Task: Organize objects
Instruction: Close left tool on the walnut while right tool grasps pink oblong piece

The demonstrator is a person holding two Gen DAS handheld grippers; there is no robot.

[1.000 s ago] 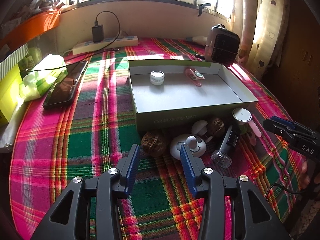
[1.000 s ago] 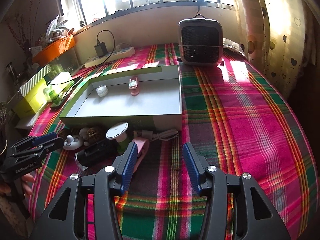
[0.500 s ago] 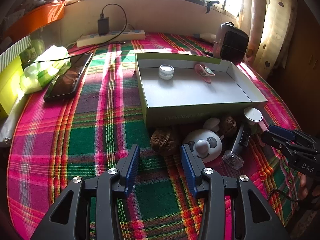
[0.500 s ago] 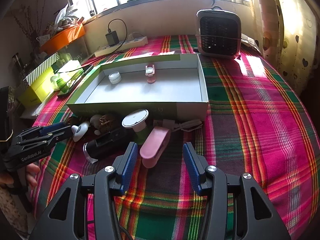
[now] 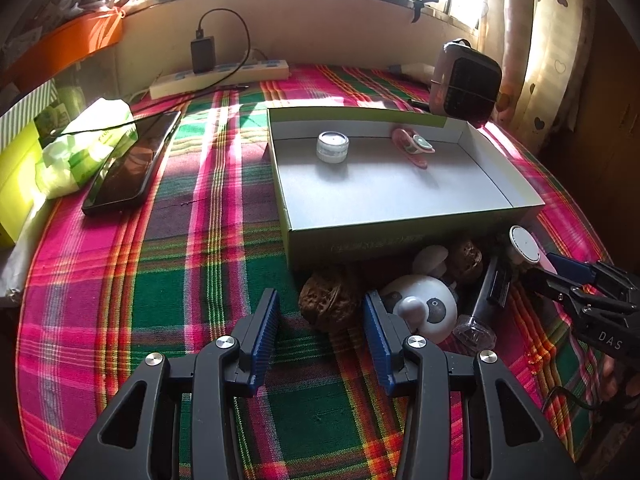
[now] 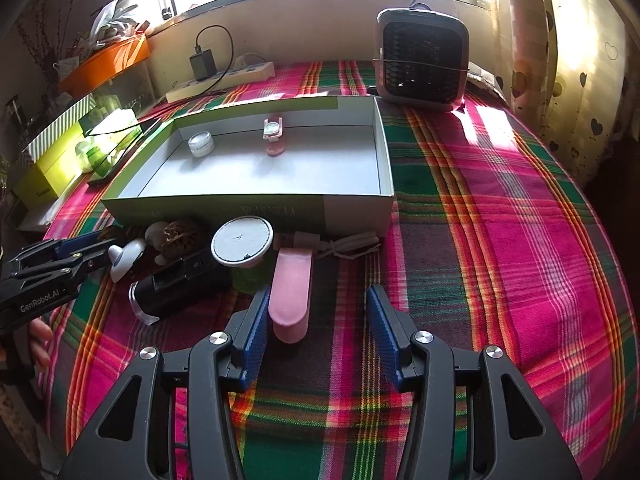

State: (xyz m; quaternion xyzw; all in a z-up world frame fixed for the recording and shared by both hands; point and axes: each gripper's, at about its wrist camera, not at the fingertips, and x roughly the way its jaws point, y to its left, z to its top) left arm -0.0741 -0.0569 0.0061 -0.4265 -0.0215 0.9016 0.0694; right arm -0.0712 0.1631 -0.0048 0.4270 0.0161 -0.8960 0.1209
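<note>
My left gripper point(image 5: 320, 326) is open and empty, jaws spread either side of the walnut point(image 5: 330, 300) that lies on the cloth just in front of the box point(image 5: 360, 242), because that nut looks like my next pick on this side. Right gripper point(image 6: 316, 326) is open too, nothing held; the pink case point(image 6: 290, 294) lies in front of the box, its near end between my jaws and close against the left pad point(image 6: 256, 330), so I judge I need to centre before I close. The rest of the pile waits along the box's front wall: the panda toy point(image 5: 424, 308), the black tube point(image 6: 182, 282) and the white-lidded cup point(image 6: 242, 242). Inside the box, near its far wall, sit the small jar point(image 5: 332, 146) and a pink clip point(image 5: 412, 148), already sorted, leaving the near floor free for what comes next
</note>
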